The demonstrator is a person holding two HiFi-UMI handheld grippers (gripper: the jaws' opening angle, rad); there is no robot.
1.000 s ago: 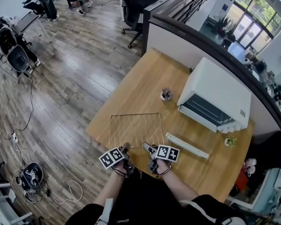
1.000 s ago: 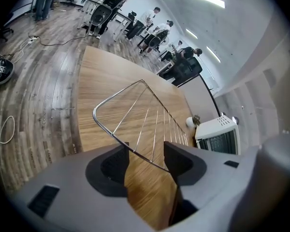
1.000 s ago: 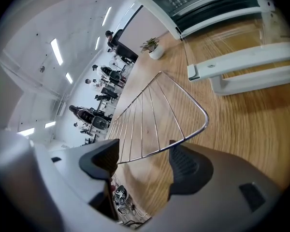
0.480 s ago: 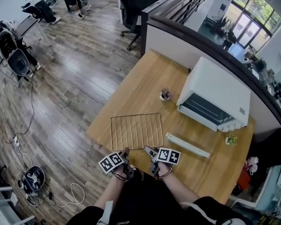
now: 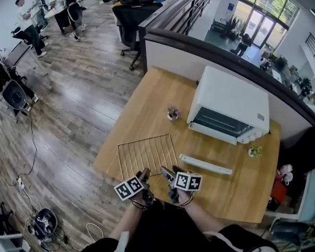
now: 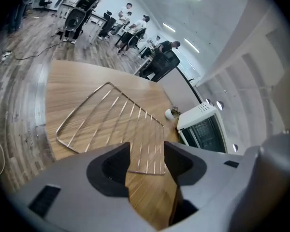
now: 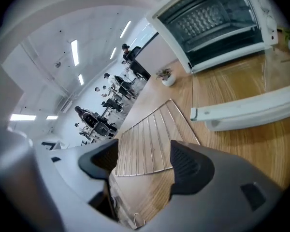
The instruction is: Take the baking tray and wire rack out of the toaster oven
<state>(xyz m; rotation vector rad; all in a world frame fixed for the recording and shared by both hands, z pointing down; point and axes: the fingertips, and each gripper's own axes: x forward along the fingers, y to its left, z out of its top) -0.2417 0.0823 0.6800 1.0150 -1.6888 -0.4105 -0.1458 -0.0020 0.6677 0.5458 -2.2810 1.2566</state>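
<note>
- Looking down on a wooden tabletop in an open office, with plank floor running off to the left of the frame.
- Finding the wire rack already out of the toaster oven, lying flat at the lower left of the tabletop, well apart from the oven at upper right.
- Noting a long white piece lying on the wood between rack and oven, just right of the rack; not managing to tell whether it is the baking tray, nor whether anything is sitting inside the oven's dark mouth.
- Holding the left gripper and the right gripper side by side at the tabletop's near edge, just below the rack, both sets of jaws standing apart and gripping nothing.
- Judging the rack as light and stiff, its thin bare wire likely slippery and prone to pivoting if pinched at a single spot; lying flat, offering little to get under.
- Favouring the frame wire along the near edge, one set of jaws toward each corner.
- Judging the white piece as rigid, light and smooth; pinching its long raised lip near the middle looking safest.
</note>
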